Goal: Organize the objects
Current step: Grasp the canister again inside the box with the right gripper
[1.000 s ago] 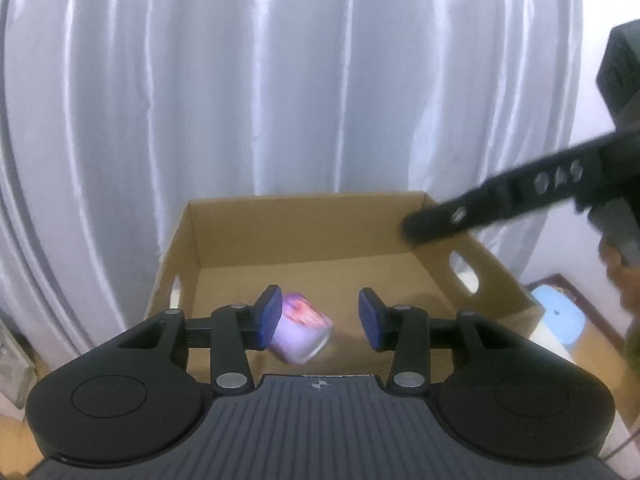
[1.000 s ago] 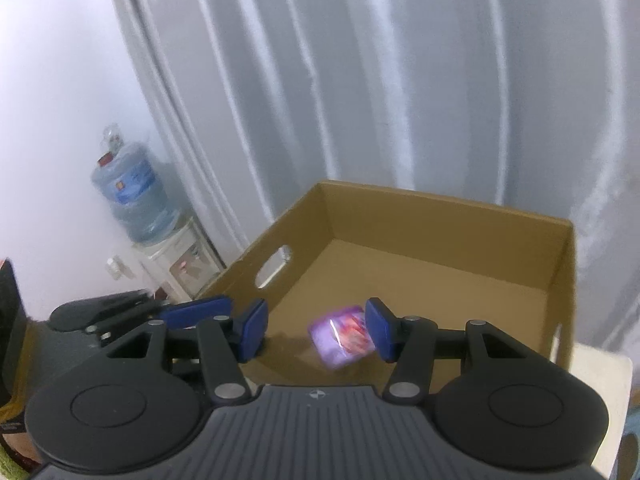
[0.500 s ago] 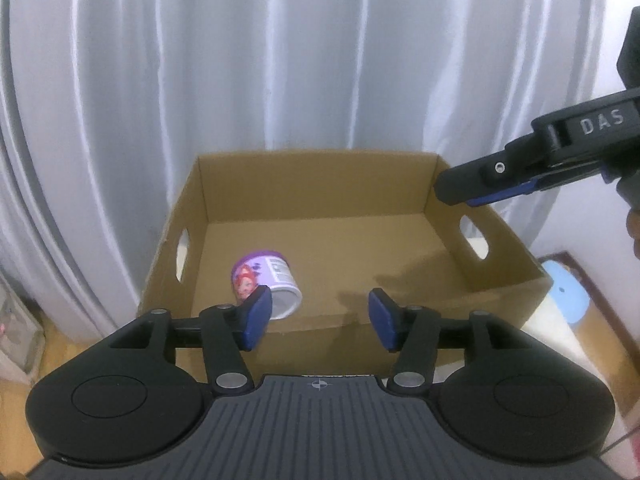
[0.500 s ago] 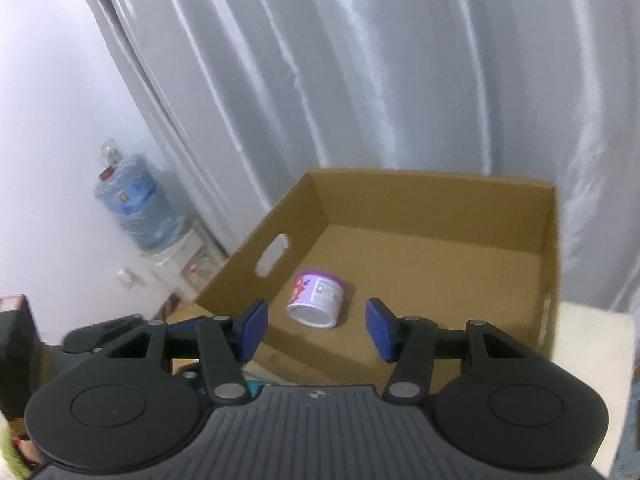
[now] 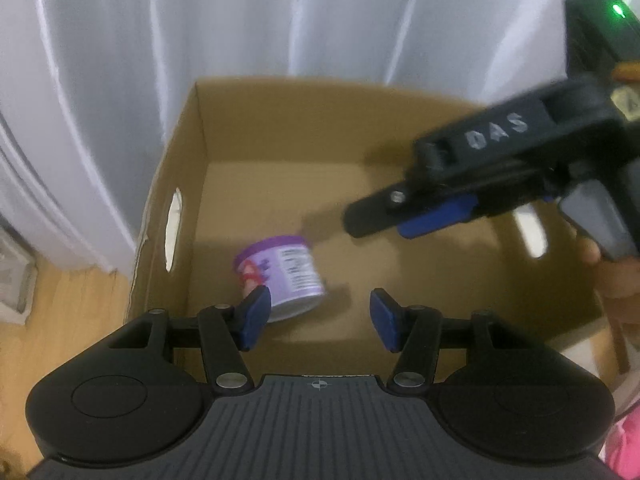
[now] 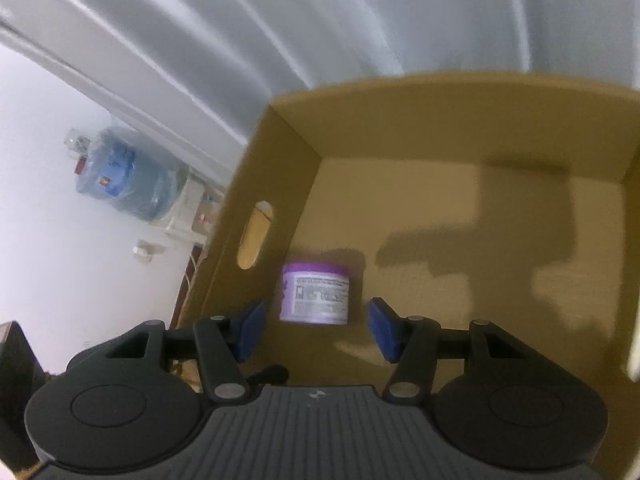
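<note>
A small purple and white tub (image 5: 286, 272) lies on its side on the floor of an open cardboard box (image 5: 188, 152), near the left wall; it also shows in the right wrist view (image 6: 315, 293). My left gripper (image 5: 320, 318) is open and empty above the box's near edge. My right gripper (image 6: 316, 330) is open and empty, above the box and pointing down at the tub. The right gripper also shows in the left wrist view (image 5: 404, 218), reaching over the box from the right.
The box (image 6: 280, 160) has handle cut-outs in its side walls. A white curtain (image 5: 280, 20) hangs behind it. A water bottle on a dispenser (image 6: 124, 178) stands to the left. Wooden floor (image 5: 60, 312) lies left of the box.
The tub dropped from between the left gripper's fingers into the box and came to rest on its side. Both grippers moved closer over the box; the right gripper swung in and tilted down.
</note>
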